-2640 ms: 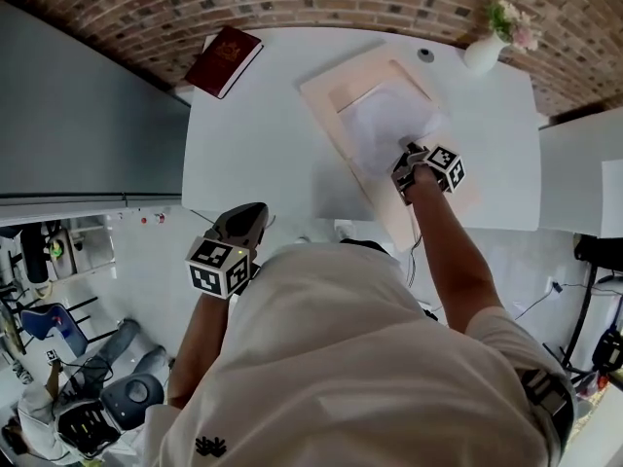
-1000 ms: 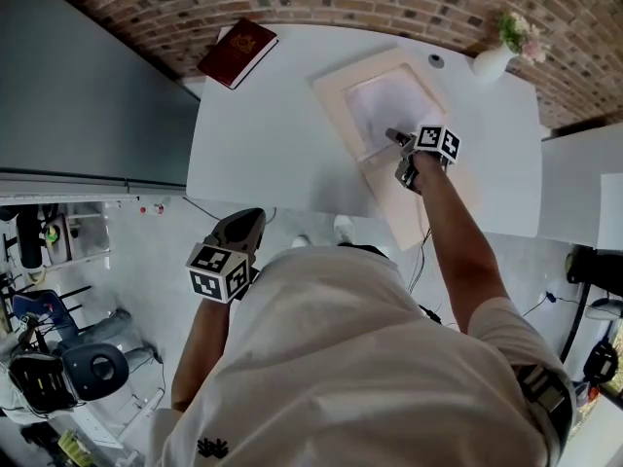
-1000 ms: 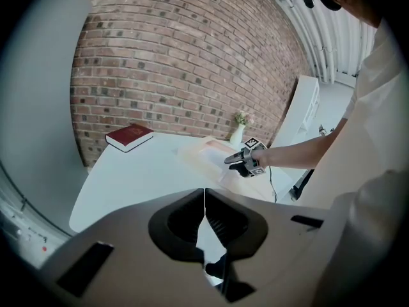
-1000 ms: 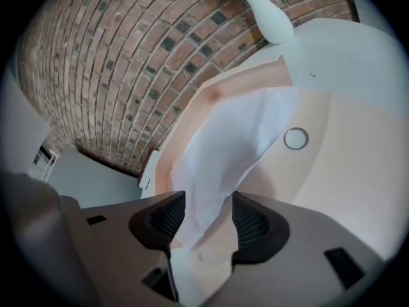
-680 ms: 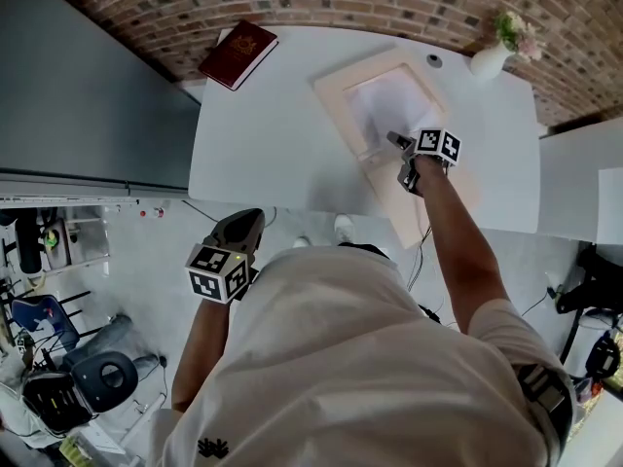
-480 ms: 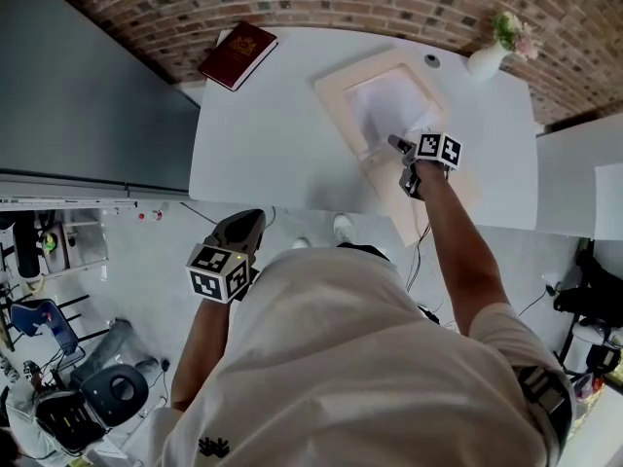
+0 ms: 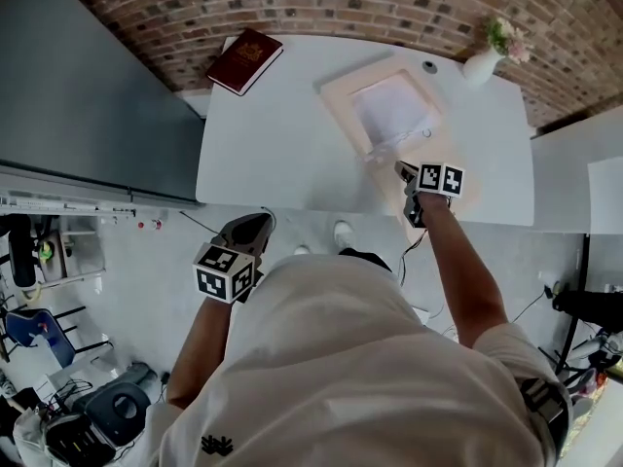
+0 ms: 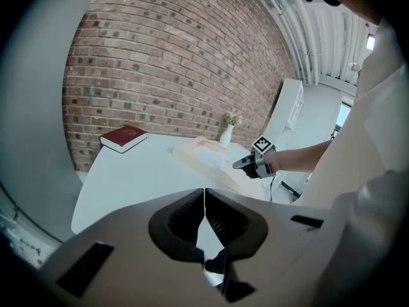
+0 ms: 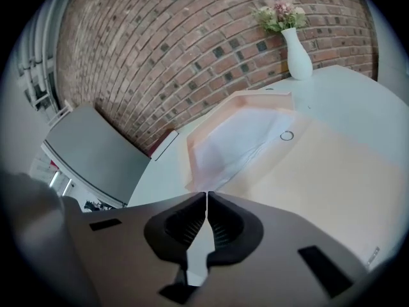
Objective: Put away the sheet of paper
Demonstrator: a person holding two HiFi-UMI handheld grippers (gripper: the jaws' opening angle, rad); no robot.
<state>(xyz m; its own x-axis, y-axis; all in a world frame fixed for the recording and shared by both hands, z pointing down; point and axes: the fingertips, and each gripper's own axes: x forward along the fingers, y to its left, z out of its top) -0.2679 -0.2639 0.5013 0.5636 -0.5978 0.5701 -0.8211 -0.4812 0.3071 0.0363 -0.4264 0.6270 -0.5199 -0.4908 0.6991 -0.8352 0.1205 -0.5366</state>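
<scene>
The white sheet of paper lies inside the pale peach flat folder, toward the white counter's far right corner. The right gripper's fingers are clenched at the sheet's near corner. The left gripper's fingers are clenched and empty, off the near edge. A brick wall stands behind.

Head view looks steeply down — both gripper views face the brick wall, sharing the white table.
</scene>
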